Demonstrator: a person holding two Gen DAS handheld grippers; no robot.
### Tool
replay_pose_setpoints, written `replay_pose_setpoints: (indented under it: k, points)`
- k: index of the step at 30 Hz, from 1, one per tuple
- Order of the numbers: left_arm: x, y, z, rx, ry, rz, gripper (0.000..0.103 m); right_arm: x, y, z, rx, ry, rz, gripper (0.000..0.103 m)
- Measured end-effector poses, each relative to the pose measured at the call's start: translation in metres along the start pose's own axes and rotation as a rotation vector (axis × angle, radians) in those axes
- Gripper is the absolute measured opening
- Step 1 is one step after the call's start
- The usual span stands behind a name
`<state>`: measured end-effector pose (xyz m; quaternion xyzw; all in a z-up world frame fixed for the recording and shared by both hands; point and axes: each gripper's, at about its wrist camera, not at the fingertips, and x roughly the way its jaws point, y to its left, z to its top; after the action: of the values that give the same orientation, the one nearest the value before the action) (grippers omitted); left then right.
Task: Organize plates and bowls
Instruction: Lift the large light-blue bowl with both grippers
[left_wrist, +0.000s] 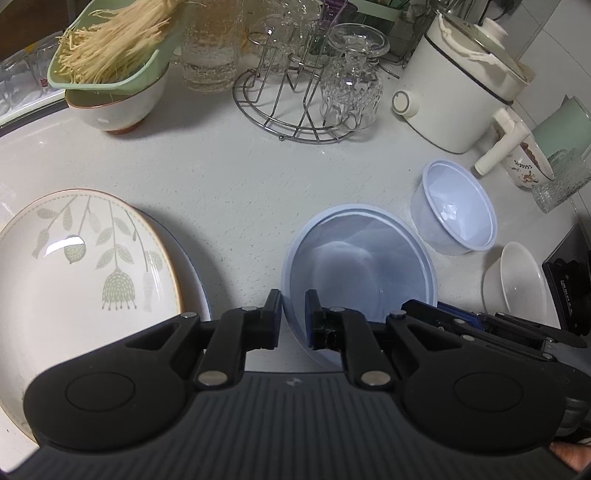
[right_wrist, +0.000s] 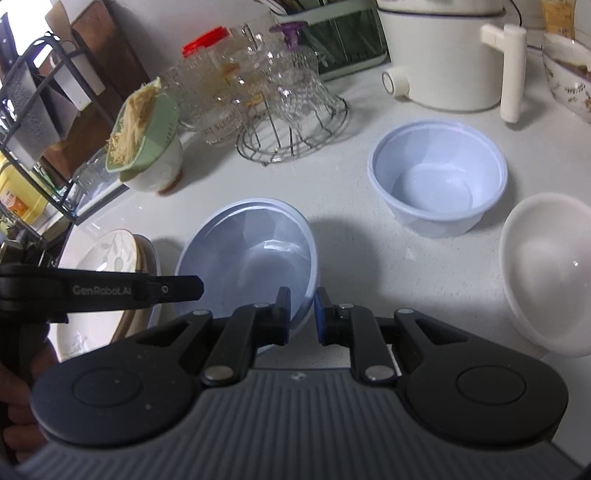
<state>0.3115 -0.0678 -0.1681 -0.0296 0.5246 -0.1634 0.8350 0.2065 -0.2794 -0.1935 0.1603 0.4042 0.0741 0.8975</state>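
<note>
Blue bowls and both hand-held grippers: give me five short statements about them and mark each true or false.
1. Both grippers pinch the rim of the big blue bowl. True: the left hand-held gripper and the right hand-held gripper each straddle its rim.
2. The small blue bowl holds noodles. False: it is empty; the noodles lie in the green strainer.
3. The leaf plate lies on another plate. True.
4. The white bowl sits inside the small blue bowl. False: it stands apart, beside it.
5. The glasses rack is empty. False: glasses hang on it.
</note>
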Motion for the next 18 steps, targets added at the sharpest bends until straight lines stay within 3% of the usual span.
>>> replay_pose_setpoints:
  k: [8,10,13,15,18]
  points:
    - [-0.002,-0.004,0.002,0.021,-0.004,0.033,0.016,0.007,0.001,-0.001,0.01,0.024,0.001,0.018]
    - [-0.004,-0.004,0.001,0.028,-0.007,0.05,0.028,0.006,0.003,0.0,0.012,0.018,-0.003,0.018]
    - [-0.012,-0.002,0.0,0.027,-0.028,0.06,0.038,0.002,0.007,0.0,-0.009,0.002,-0.003,0.021]
    - [-0.017,-0.001,0.001,0.028,-0.037,0.062,0.039,0.0,0.009,0.0,-0.016,0.0,-0.009,0.038]
    - [-0.029,-0.003,-0.001,0.042,-0.056,0.064,0.039,-0.009,0.01,-0.002,-0.027,-0.026,-0.007,0.041]
